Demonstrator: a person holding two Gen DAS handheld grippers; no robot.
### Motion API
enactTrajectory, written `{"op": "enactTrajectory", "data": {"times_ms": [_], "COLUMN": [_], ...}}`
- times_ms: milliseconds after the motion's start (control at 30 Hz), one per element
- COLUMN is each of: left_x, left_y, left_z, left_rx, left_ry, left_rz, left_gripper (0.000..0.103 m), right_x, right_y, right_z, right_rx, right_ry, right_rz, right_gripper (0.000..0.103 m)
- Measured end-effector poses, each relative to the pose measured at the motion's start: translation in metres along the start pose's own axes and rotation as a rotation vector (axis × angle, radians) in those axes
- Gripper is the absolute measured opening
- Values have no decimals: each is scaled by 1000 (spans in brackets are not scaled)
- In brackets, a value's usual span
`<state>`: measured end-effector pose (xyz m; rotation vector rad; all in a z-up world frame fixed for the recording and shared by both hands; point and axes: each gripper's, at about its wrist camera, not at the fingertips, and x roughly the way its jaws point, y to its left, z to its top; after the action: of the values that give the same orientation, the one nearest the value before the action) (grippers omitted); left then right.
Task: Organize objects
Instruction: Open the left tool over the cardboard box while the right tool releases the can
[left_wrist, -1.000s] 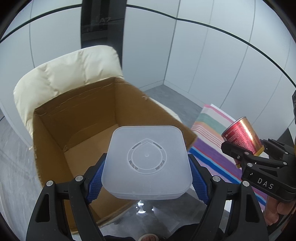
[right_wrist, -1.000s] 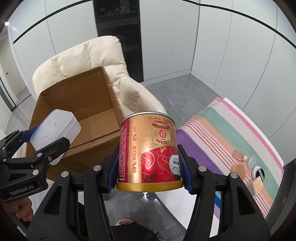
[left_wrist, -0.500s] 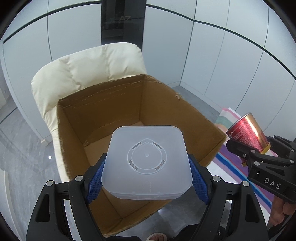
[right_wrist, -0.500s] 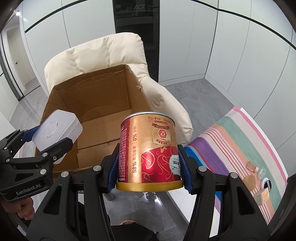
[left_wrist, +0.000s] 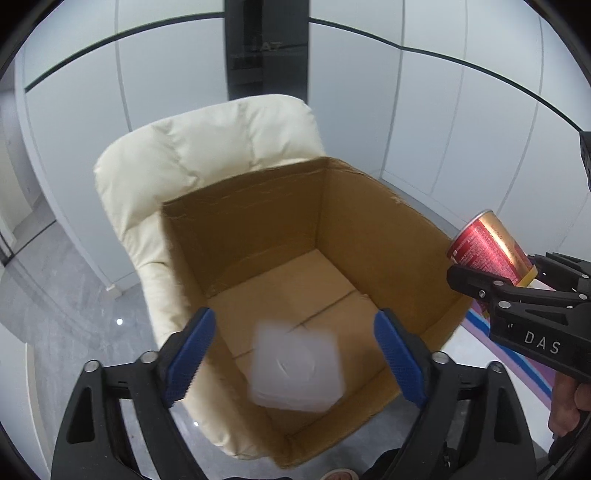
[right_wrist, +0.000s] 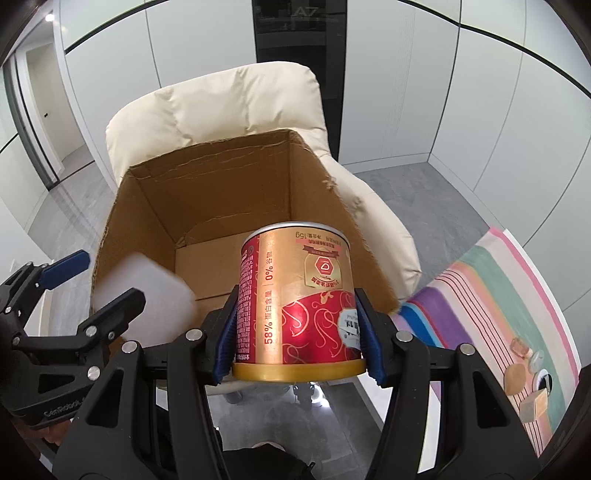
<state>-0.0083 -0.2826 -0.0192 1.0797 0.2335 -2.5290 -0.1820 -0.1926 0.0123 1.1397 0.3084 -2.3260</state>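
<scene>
An open cardboard box sits on a cream armchair. My left gripper is open above the box's near side. A translucent white plastic container, blurred by motion, is free between and below the fingers, over the box floor. My right gripper is shut on a red and gold can, held upright just outside the box's right wall.
A striped cloth lies at the right with several small objects on it. Grey floor surrounds the chair. White wall panels stand behind.
My left gripper has opened and let go of the white container, which is dropping into the box. Both grippers have moved closer over the box. The right still holds the can.
</scene>
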Motion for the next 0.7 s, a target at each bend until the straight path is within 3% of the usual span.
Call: {"op": "enactTrajectory", "data": {"times_ms": [100,400,467,633,700], "left_x": [-6,-14,-17,-16,-16], "left_y": [15,51,56,62,61], "left_z": [0,-4,-5,-6,-6], "left_rx": [-29,-100,-107,-114,-118], "left_ry": [-24,-20,-24,-23,-24], "left_rz": [29,78,84,86,83], "left_gripper": [103,103,103,103,103], "right_x": [5,14,15,13,13], "right_y": [10,43,49,56,55], "right_z": [4,13,14,17,17], "right_rx": [-13,-57,-67,-73,-71], "right_ry": [6,2,0,-19,-21], "right_rz": [6,38,50,47,50], "right_gripper": [59,59,62,81,83]}}
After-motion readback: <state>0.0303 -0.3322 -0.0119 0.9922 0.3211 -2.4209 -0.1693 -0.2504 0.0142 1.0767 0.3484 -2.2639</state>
